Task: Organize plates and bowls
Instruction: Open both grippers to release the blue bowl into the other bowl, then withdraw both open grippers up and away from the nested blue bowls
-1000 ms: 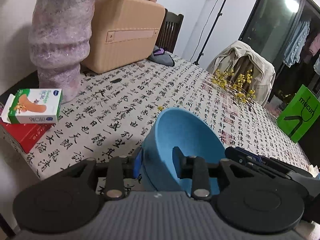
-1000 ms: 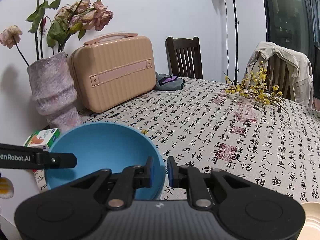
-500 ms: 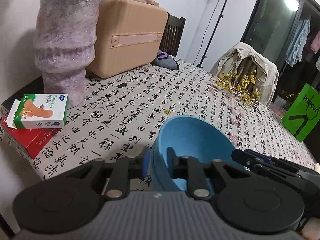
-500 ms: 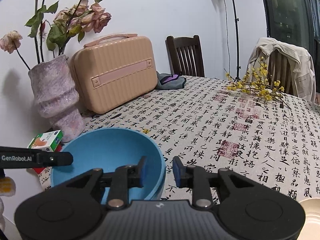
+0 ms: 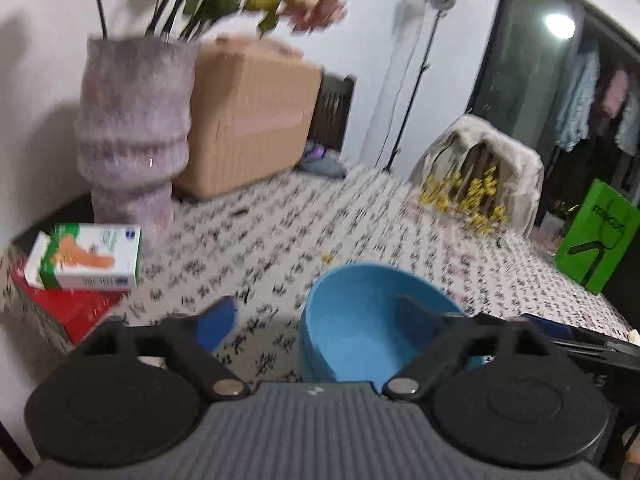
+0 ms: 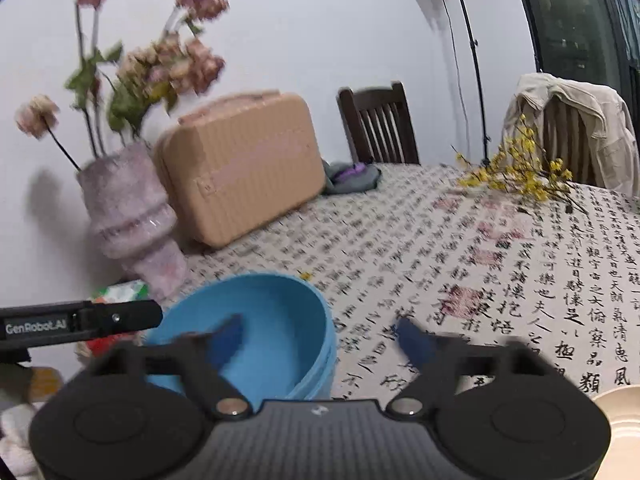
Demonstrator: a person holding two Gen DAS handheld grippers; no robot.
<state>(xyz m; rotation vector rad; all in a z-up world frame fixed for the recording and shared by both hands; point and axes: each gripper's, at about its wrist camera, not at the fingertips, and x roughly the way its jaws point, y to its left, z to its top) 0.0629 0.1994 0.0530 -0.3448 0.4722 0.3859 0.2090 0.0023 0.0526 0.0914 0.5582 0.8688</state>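
A blue bowl (image 5: 360, 320) stands on the patterned tablecloth (image 5: 360, 216) near the table's front edge. My left gripper (image 5: 312, 316) straddles the bowl's left wall; its jaws are opening wide and the pads stand clear of the rim. In the right wrist view, the same bowl (image 6: 264, 316) sits at lower left. My right gripper (image 6: 320, 336) straddles its right wall, jaws opening, one finger over the hollow and one outside. Neither pad presses the bowl. A cream plate (image 6: 624, 420) shows at the lower right corner.
A purple vase (image 5: 132, 140) with dried flowers, a tan suitcase (image 5: 248, 128) and a bandage box (image 5: 84, 256) on a red box stand at the left. Yellow sprigs (image 6: 516, 176) lie far right, by a jacket-draped chair (image 6: 568, 128). A green bag (image 5: 596, 236) stands beyond the table.
Both grippers were shut on the bowl's rim, left on the left wall and right on the right wall. Both have opened wide and let go. The bowl stays on the cloth.
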